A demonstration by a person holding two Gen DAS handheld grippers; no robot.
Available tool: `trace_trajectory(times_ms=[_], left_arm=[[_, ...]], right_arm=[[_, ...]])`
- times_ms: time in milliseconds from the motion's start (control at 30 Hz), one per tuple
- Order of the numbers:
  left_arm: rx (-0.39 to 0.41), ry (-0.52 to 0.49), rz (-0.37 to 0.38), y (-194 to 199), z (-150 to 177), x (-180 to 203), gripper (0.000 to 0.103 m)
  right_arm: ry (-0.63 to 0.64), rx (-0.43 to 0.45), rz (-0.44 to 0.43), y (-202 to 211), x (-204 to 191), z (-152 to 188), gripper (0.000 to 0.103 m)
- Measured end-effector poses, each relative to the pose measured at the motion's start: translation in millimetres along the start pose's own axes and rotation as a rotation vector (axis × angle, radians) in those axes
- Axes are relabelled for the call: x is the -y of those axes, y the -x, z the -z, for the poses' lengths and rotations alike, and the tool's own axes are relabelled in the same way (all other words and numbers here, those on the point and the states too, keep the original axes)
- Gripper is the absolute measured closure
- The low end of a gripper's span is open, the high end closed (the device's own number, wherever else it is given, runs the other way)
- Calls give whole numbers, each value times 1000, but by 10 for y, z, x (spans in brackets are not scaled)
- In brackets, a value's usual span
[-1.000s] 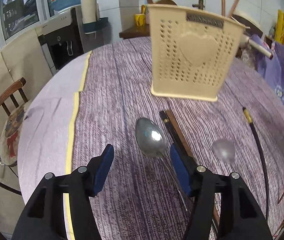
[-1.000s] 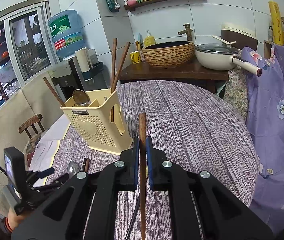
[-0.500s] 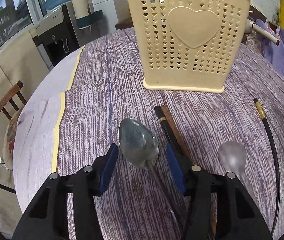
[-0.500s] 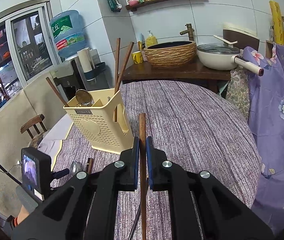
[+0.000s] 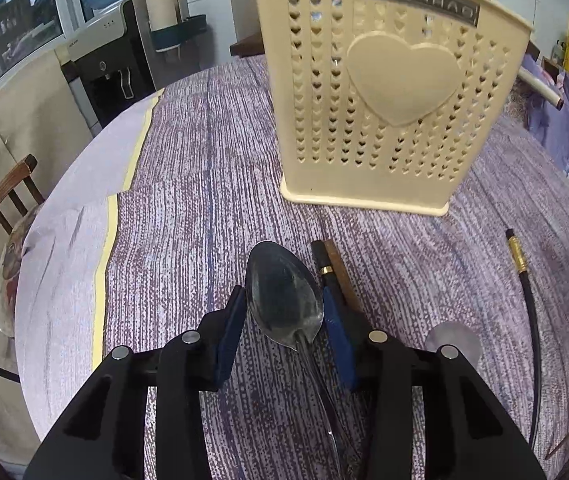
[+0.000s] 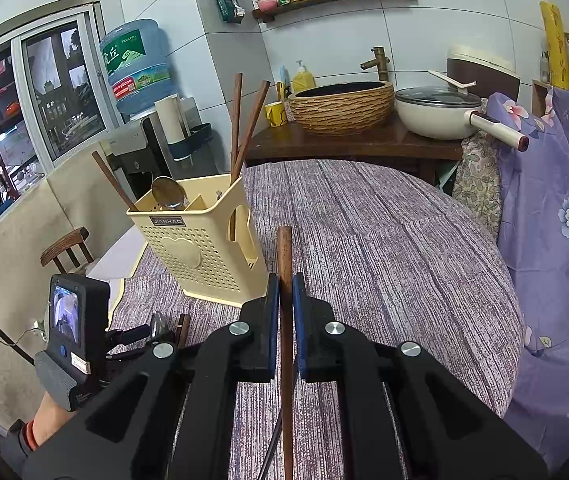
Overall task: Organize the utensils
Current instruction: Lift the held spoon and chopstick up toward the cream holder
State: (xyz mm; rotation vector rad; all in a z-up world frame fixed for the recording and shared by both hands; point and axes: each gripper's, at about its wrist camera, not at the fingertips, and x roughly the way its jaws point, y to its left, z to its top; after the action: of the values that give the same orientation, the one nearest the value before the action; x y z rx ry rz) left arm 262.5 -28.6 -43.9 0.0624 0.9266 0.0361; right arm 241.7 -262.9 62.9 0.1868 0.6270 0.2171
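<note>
**Left gripper closes around a spoon while the right holds a chopstick**

A round table under a purple striped cloth fills most of both views. Toward its far left side stands a cream plastic basket pierced with small hearts, with a large raised heart on its front. Inside it, in the right wrist view, two brown chopsticks lean up at the right end, and a metal spoon and another stick sit at the left end.

On the cloth just near the basket lies a steel spoon, bowl pointing toward the basket. The left gripper has just been narrowing its jaws; the blue pads now sit against both edges of the spoon's bowl. Just right of the spoon lie a black chopstick with a gold band and a brown one beside it. Farther right lies another black stick.

The right gripper is clamped tight on a brown wooden chopstick, which points up and away between its pads.
</note>
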Motion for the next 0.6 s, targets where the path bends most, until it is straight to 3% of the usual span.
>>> trace_trajectory(times_ms=[400,467,600], left_arm=[[266,32,95,778,-5,-116,64],[287,34,111,848,-17,-134,87],[291,28,115,883,-20,-112,87]], right_arm=[[-26,50,-34,261,47,-65,95],[-19,58,-36,305,20,-75,95],[-2,59,-38,329,-24,-83,95]])
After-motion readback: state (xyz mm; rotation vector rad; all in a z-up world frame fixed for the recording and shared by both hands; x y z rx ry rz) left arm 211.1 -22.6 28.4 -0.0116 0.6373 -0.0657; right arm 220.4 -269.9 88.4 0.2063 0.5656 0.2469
